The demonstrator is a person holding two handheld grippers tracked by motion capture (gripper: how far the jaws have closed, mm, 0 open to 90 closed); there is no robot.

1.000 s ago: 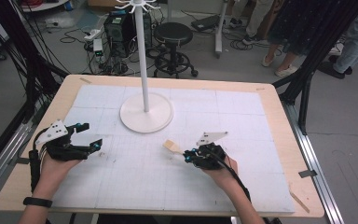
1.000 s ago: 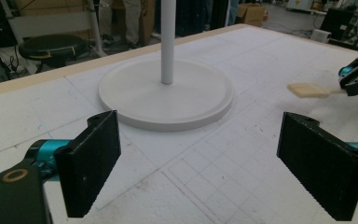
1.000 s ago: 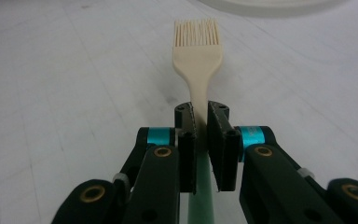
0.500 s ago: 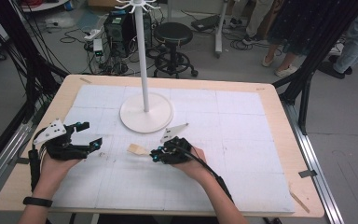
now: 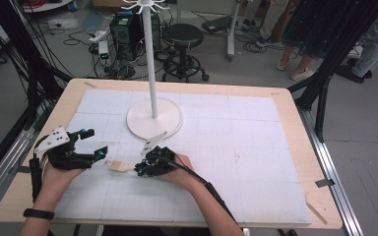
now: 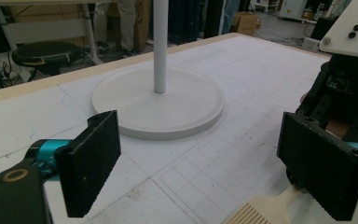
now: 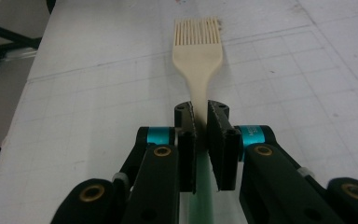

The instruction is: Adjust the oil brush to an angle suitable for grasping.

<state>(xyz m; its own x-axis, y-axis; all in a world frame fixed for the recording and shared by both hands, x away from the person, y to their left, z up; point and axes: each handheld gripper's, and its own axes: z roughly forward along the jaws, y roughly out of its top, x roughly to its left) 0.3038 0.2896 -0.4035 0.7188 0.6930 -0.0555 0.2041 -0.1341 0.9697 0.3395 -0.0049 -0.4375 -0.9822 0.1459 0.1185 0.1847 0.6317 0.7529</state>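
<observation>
Handover is looking half done: right gripper is pinching the cream plastic comb-headed brush by its handle, offering it toward the wide-spread, empty left gripper above the white gridded mat.

Pale wooden table, white gridded mat over it, white round-based stand on the mat

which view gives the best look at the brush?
Right gripper view: the brush runs straight out from the shut jaws, cream head, bristles and neck all clear, with a green handle between the pads. The high view shows it small between the two grippers. The left gripper view catches its bristle end at the bottom edge.
</observation>
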